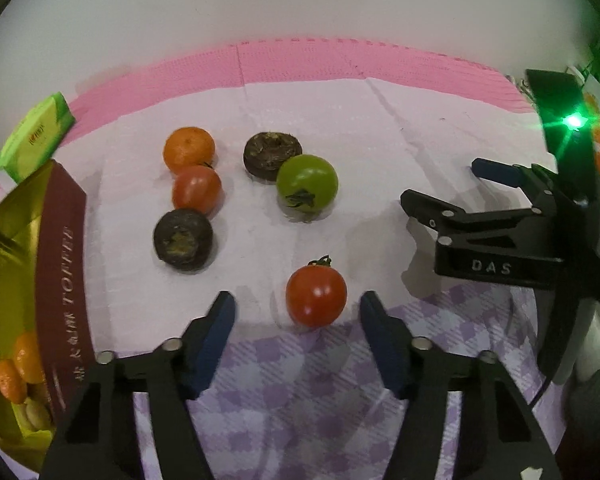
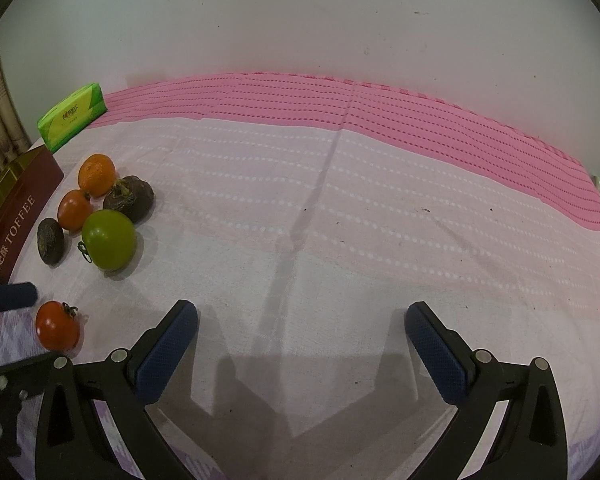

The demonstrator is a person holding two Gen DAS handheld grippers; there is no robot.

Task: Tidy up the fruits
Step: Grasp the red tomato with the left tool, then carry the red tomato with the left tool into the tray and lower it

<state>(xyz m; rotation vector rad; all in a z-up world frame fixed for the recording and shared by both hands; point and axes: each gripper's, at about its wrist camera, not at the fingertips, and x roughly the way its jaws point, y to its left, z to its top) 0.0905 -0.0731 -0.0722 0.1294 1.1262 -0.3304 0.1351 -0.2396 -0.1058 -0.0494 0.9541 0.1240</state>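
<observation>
In the left wrist view my left gripper (image 1: 298, 308) is open, with a red tomato (image 1: 316, 295) on the cloth between its fingertips, untouched. Beyond it lie a green tomato (image 1: 307, 182), a mandarin (image 1: 189, 149), a second red tomato (image 1: 197, 189) and two dark brown fruits (image 1: 183, 239) (image 1: 272, 154). My right gripper (image 1: 440, 188) shows at the right of that view, open and empty. In the right wrist view my right gripper (image 2: 302, 318) is open over bare cloth; the near red tomato (image 2: 57, 330) and green tomato (image 2: 109, 239) lie at its left.
A gold and maroon toffee box (image 1: 40, 280) stands at the left, with printed fruit on its side. A green tissue pack (image 1: 34, 136) lies behind it. A white and pink cloth (image 2: 380, 220) covers the table up to the pale wall.
</observation>
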